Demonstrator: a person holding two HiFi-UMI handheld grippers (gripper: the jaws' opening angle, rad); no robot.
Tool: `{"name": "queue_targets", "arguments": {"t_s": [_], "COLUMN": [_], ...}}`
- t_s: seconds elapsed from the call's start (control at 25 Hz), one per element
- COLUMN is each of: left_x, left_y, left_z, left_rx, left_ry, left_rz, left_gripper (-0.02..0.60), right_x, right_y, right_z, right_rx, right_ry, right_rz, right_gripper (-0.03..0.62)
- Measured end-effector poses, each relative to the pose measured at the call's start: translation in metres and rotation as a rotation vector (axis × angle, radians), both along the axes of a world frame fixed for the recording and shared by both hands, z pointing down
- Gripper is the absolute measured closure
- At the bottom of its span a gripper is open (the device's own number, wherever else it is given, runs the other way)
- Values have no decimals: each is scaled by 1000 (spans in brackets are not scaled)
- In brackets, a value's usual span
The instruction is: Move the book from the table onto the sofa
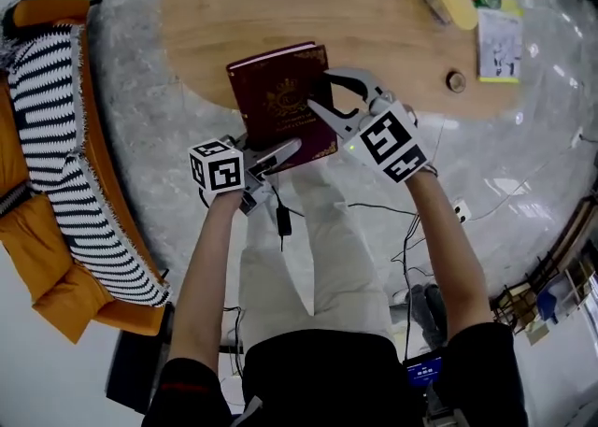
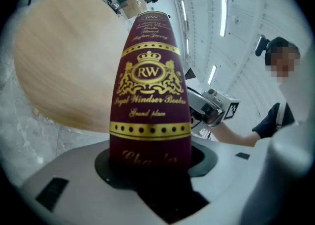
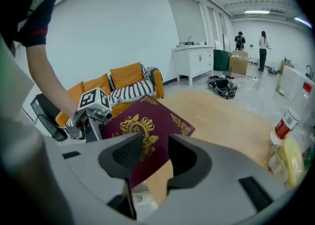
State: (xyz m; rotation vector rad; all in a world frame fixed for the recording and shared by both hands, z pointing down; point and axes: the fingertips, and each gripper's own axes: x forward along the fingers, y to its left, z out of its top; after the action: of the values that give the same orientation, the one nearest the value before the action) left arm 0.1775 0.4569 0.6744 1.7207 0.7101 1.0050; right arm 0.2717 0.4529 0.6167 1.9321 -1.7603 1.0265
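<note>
Forearms [image 1: 207,266] up close. The book [image 1: 280,98] is clamped at its near end in the left gripper [image 1: 280,152], while the right gripper [image 1: 320,89] has its jaws gaping loose round the right edge. Its long axis runs near-to-far over the near edge of the wooden table [image 1: 374,5]. Marbled grey floor [image 1: 140,61], orange sofa [image 1: 42,257] on the left.

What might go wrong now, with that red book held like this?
1. The left gripper clamps the book by one end only, so it may tip or slip.
2. The right gripper straddles the book's edge with a gap at one pad, so it probably gives little support.
3. Cables lie on the floor near the person's legs, a possible trip hazard on the way to the sofa.
</note>
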Motion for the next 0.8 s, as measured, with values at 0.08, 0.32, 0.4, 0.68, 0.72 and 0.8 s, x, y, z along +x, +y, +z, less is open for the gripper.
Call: {"name": "queue_targets", "arguments": {"t_s": [0.08,0.32,0.4,0.68,0.72,0.8], "left_x": [5,23,26,13,11,7], "left_y": [-10,-42,-55,-99,-104,-117], "left_z": [-16,-70,-92,-172,-183,-204], "left_rx": [34,103,119,241,257,289], "left_ry": [25,74,92,190,200,216], "left_rz": [-23,-117,-146,-243,-261,-303], "left_gripper": [337,337,337,337,337,337], "right_x": [1,7,6,-19,-23,-26], "right_y": [-3,-16,-23,-51,-55,-65], "right_z": [-18,-73,-92,-155,-165,-182], "right_rx": [13,80,104,127,130,146], "right_ry": [7,-26,-36,-43,-31,-6], "right_rz": [17,102,113,26,6,-31], "right_gripper": [439,533,551,576,577,577]}}
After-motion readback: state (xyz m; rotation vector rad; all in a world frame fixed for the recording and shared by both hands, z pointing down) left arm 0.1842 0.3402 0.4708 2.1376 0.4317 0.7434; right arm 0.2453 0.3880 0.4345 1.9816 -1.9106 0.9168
